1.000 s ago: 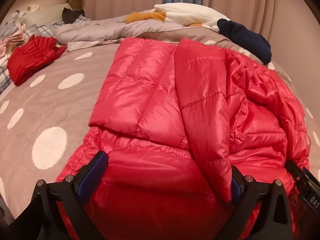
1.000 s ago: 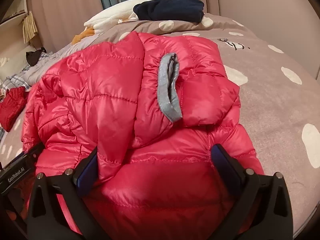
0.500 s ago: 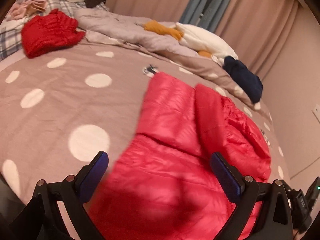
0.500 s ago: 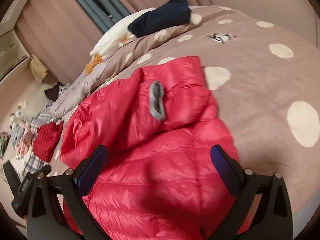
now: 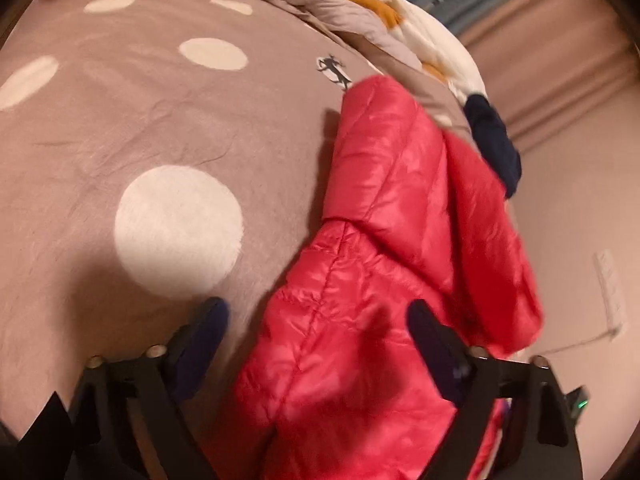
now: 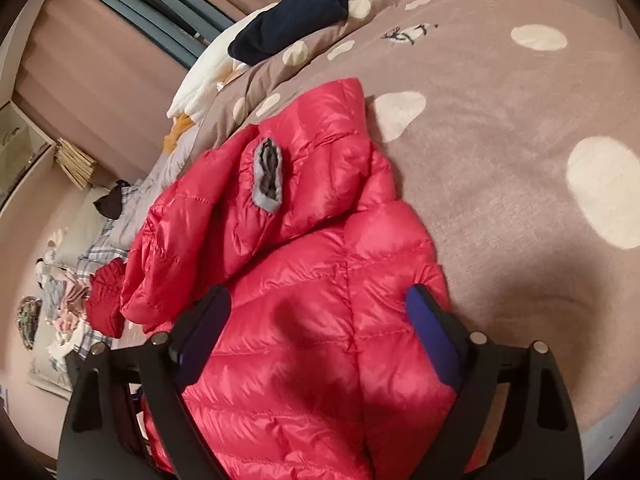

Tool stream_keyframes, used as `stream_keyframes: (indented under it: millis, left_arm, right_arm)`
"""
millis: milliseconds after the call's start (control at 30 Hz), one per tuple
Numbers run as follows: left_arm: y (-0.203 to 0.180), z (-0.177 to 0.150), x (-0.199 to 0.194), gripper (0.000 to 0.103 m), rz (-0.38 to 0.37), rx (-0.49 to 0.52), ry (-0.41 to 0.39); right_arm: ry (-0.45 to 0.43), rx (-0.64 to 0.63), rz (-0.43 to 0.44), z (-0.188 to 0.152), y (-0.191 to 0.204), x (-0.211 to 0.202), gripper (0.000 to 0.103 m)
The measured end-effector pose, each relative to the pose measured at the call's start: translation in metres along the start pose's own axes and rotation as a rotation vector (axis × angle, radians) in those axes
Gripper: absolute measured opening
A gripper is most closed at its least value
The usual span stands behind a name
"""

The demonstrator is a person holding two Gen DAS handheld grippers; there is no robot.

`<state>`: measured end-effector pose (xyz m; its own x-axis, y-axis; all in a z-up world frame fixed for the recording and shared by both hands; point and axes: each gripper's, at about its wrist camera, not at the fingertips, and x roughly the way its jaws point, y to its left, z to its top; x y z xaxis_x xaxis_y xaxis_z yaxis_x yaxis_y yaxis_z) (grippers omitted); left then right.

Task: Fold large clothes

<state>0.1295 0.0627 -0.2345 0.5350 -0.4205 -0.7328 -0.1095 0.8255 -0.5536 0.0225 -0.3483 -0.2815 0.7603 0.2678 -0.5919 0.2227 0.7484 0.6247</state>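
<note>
Shiny red quilted puffer jacket [image 6: 320,280] — sleeves folded in, grey cuff up.
Left gripper [image 5: 318,320] and right gripper [image 6: 320,312] — jaws apart, closing around its near hem.

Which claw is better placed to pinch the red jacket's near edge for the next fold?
Probably the right claw: the red puffer jacket fills the gap between its closing fingers. The left claw, also closing, straddles the jacket's side edge, one finger over bare bedspread.

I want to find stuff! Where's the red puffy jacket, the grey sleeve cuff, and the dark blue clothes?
red puffy jacket [image 6: 320,280]: right wrist view, quilted body.
grey sleeve cuff [image 6: 267,178]: right wrist view, cuff opening.
dark blue clothes [image 6: 288,20]: right wrist view, folded middle.
</note>
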Motion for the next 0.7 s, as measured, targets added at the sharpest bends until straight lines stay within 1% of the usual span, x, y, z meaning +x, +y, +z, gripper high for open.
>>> stream_keyframes:
  millis: [33,67,100,133,167,200,233,300,367,467,567,633,700]
  left_arm:
    - [-0.004,-0.002,0.002,0.070,0.025,0.039,-0.014]
    - [-0.009,-0.003,0.004,0.064,0.061,0.066,-0.024]
    - [-0.014,-0.005,0.007,0.057,0.093,0.085,-0.038]
    - [-0.018,-0.006,0.009,0.047,0.098,0.094,-0.046]
    - [-0.020,-0.007,0.011,0.043,0.095,0.099,-0.046]
    - [-0.023,-0.008,0.014,0.042,0.100,0.097,-0.046]
    - [-0.024,-0.008,0.016,0.040,0.114,0.095,-0.054]
    - [-0.025,-0.008,0.017,0.036,0.117,0.093,-0.067]
    - [-0.024,-0.005,0.019,0.035,0.111,0.075,-0.072]
    - [-0.023,0.004,0.025,0.035,0.101,0.054,-0.073]
    - [-0.032,0.012,0.033,0.034,0.123,0.092,-0.080]
    - [-0.038,0.016,0.039,0.033,0.135,0.118,-0.083]
    - [-0.041,0.019,0.043,0.033,0.145,0.131,-0.078]
  right_arm:
    - [0.001,-0.005,0.008,-0.001,0.000,0.003,0.086]
    - [0.001,-0.014,0.008,-0.002,0.001,0.006,0.079]
    - [-0.002,-0.028,-0.006,-0.004,0.001,0.011,0.064]
    - [-0.007,-0.043,-0.037,-0.006,0.001,0.014,0.053]
    - [-0.014,-0.066,-0.098,-0.008,0.001,0.018,0.028]
    - [-0.016,-0.081,-0.126,-0.010,0.000,0.020,0.021]
    - [-0.024,-0.082,-0.117,-0.010,-0.001,0.019,0.019]
    - [-0.034,-0.052,-0.092,-0.007,-0.006,0.016,0.011]
    - [-0.036,-0.034,-0.069,-0.002,-0.010,0.018,0.008]
    - [-0.036,-0.020,-0.051,0.006,-0.010,0.026,0.006]
    - [-0.020,-0.053,-0.020,0.014,0.006,0.044,0.006]
    - [0.003,-0.118,-0.030,0.015,0.023,0.063,0.005]
    - [0.013,-0.175,-0.090,0.016,0.037,0.081,0.002]
